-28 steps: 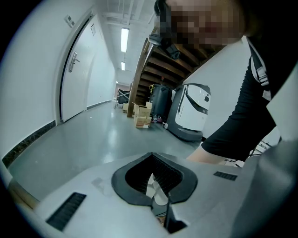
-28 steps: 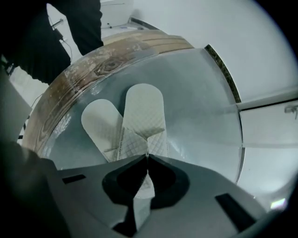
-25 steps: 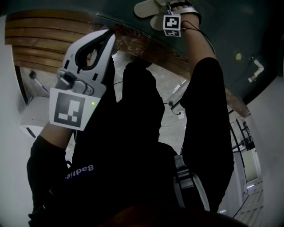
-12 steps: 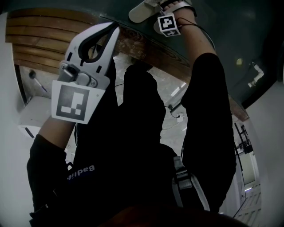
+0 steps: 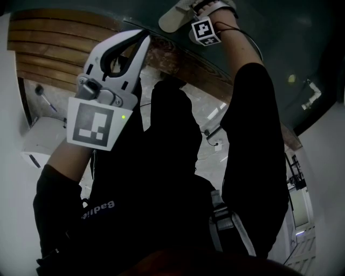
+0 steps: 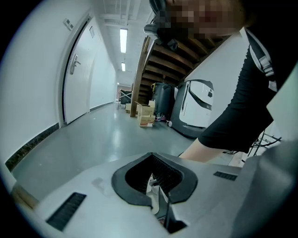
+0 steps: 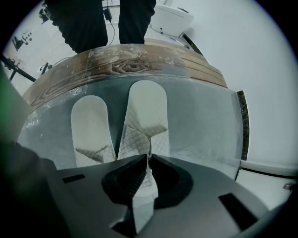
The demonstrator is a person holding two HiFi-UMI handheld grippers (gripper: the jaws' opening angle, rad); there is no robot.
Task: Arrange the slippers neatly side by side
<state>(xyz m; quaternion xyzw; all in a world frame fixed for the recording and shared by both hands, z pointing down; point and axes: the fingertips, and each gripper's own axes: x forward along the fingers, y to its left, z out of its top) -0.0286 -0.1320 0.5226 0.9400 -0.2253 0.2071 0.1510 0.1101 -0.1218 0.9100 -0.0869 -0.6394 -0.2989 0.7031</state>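
Observation:
Two white slippers lie side by side on a grey-green glossy surface (image 7: pixel 200 121), toes toward its wooden edge (image 7: pixel 125 65). The left slipper (image 7: pixel 91 125) lies free. My right gripper (image 7: pixel 149 157) is shut on the quilted upper of the right slipper (image 7: pixel 146 104). In the head view that gripper (image 5: pixel 200 11) is at the top edge beside a slipper (image 5: pixel 172 19), its tips hidden. My left gripper (image 5: pixel 141 39) is held up at the left, away from the slippers. Its jaws (image 6: pixel 151 154) are shut and hold nothing, pointing down a corridor.
The person's dark legs (image 7: pixel 100 21) stand beyond the wooden edge. Wooden steps (image 5: pixel 48 48) and a white machine (image 5: pixel 43 140) are at the left. The corridor holds a door (image 6: pixel 77 79), cardboard boxes (image 6: pixel 145 114) and a white machine (image 6: pixel 195 107).
The right gripper and its slipper have shifted slightly left and up in the head view. The left gripper has drifted a little to the right, still shut.

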